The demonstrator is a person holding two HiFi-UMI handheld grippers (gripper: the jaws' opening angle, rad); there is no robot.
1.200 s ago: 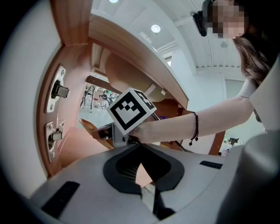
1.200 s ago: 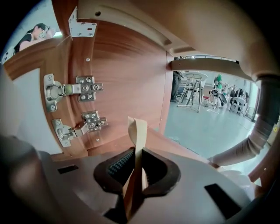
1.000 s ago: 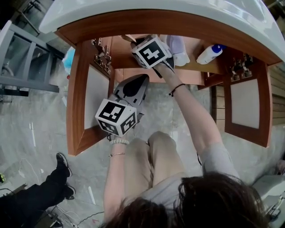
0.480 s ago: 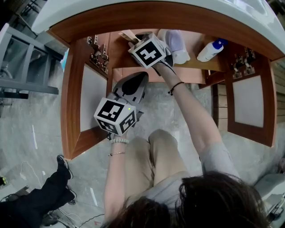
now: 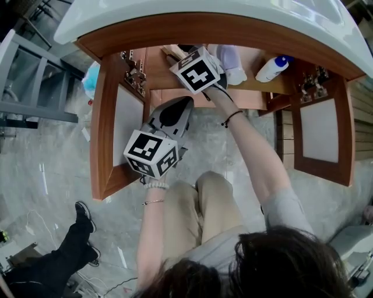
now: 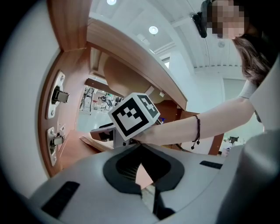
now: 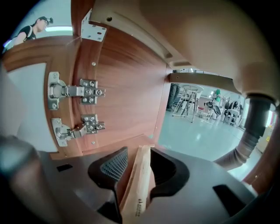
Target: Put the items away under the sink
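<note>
Right claw (image 7: 139, 151) reaches into the open cabinet under the sink (image 5: 204, 11), near the cabinet's left wall, and its jaws have just been opening. They stand apart now, with a pale wooden piece (image 7: 136, 188) between them. The wood leans along the right jaw, and a gap to the left jaw's ribbed pad shows the cabinet floor (image 5: 256, 87), so the grasp is released. In the head view the far end of that wooden piece pokes out just past this claw's marker cube (image 5: 198, 70), at the back left of the cabinet floor.

Left claw (image 6: 140, 148) hangs in front of the cabinet, lower than the right one and outside the opening. Its jaws are clenched tip to tip, with nothing between them. Its own marker cube (image 5: 152, 152) sits over the person's left wrist.

On the cabinet floor, just right of the right claw, lies a soft white item (image 5: 234, 63). Further right a white bottle with a blue cap (image 5: 273, 68) lies on its side, apart from the white item.

Both cabinet doors stand open: the left door (image 5: 116, 125) swings out beside the left claw, and the right door (image 5: 320, 134) is well off to the other side. Two metal hinges (image 7: 74, 92) sit on the cabinet's left wall close to the right claw, and a drain hose (image 7: 254, 127) hangs at the right inside the cabinet.
</note>
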